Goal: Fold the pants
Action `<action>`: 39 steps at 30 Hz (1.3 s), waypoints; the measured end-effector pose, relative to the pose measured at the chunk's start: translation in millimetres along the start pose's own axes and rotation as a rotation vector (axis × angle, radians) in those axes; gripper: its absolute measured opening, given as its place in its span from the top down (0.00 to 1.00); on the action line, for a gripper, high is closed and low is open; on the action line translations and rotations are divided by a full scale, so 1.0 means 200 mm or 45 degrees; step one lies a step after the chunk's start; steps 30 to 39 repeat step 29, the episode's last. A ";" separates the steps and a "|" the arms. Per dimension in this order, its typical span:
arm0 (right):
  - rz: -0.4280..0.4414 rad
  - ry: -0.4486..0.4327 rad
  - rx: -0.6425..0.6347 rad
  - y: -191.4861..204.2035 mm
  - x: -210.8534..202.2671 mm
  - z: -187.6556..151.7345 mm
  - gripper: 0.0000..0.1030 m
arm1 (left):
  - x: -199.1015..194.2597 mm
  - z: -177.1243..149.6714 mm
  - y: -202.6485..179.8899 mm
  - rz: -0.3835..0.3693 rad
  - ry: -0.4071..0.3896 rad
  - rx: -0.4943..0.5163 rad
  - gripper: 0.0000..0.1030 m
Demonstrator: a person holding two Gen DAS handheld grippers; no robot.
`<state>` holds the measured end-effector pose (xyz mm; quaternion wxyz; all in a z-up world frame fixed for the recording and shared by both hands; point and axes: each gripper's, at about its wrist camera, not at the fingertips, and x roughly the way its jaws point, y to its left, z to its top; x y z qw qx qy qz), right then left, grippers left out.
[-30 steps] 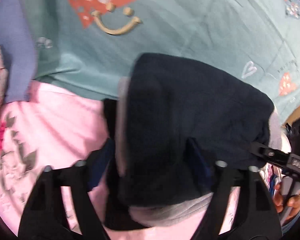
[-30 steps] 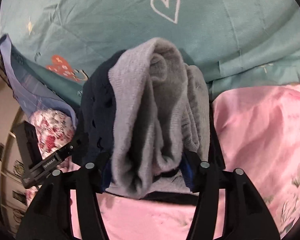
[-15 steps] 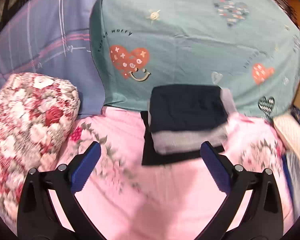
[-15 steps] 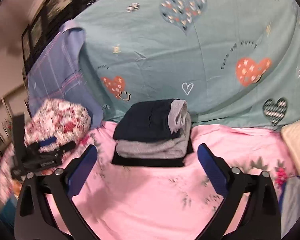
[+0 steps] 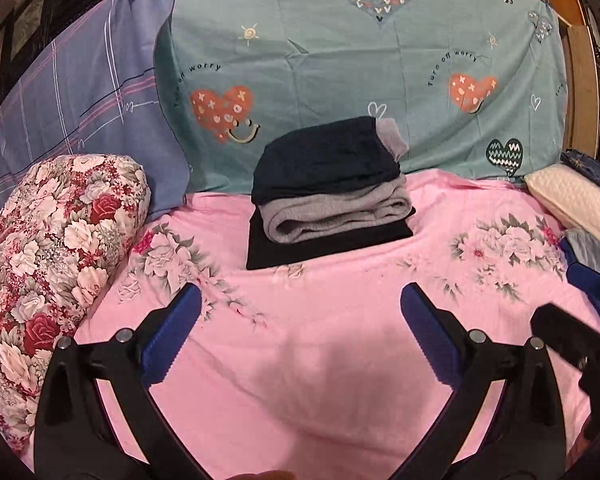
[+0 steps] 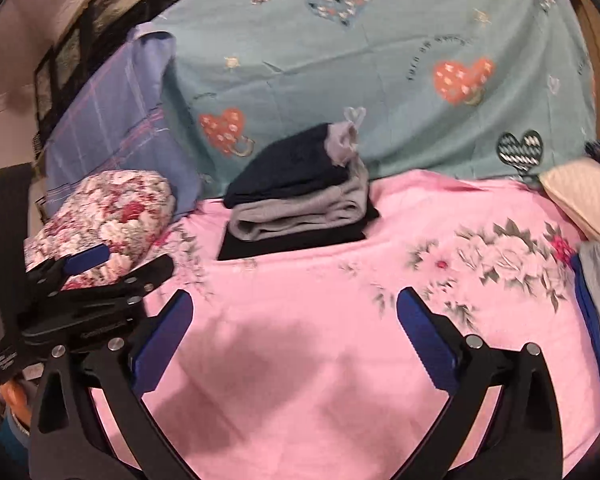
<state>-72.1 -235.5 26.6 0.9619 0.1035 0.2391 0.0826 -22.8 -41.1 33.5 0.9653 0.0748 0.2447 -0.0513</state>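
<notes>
- Floral bolster (image 5: 56, 248): lies at the far left of the pink bedsheet (image 5: 340, 320), well apart from the garments; not involved in the task
- Left gripper (image 5: 300, 336): fingers spread wide, nothing between them; it hovers over bare pink sheet on the near side of the stack
- Stack of folded pants (image 5: 328, 188): sits at the far edge of the pink sheet, against the teal heart-print cloth (image 5: 340, 60); dark navy pair on top, grey pair in the middle, black pair at the bottom; the stack lies straight ahead of both grippers, long axis running left to right across the view
- Right gripper (image 6: 294, 332): fingers likewise spread and empty, level with the left one; judged equally near the stack, so neither arm has a clear reach advantage
- Pile at the right edge (image 6: 596, 300): blue and grey fabric, cut off by the frame; whether it holds further unfolded pants cannot be told
- Visibility: the rear of the stack is hidden, and the right wrist view is motion-blurred; the fold appears complete, as a judgement only
</notes>
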 end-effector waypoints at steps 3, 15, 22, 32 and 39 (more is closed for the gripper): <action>-0.016 0.019 0.045 -0.05 0.04 -0.04 0.01 | 0.04 -0.03 0.02 0.017 0.008 -0.004 0.02; -0.047 0.131 0.043 -0.04 0.15 -0.15 0.01 | 0.17 -0.14 -0.01 -0.098 0.125 -0.007 0.02; -0.109 0.127 -0.028 -0.01 0.15 -0.16 0.01 | 0.22 -0.16 0.00 0.020 0.154 -0.017 0.02; -0.146 0.109 -0.044 -0.02 0.14 -0.16 0.01 | 0.26 -0.18 0.01 0.145 0.170 -0.004 0.02; -0.146 0.109 -0.044 -0.02 0.14 -0.16 0.01 | 0.26 -0.18 0.01 0.145 0.170 -0.004 0.02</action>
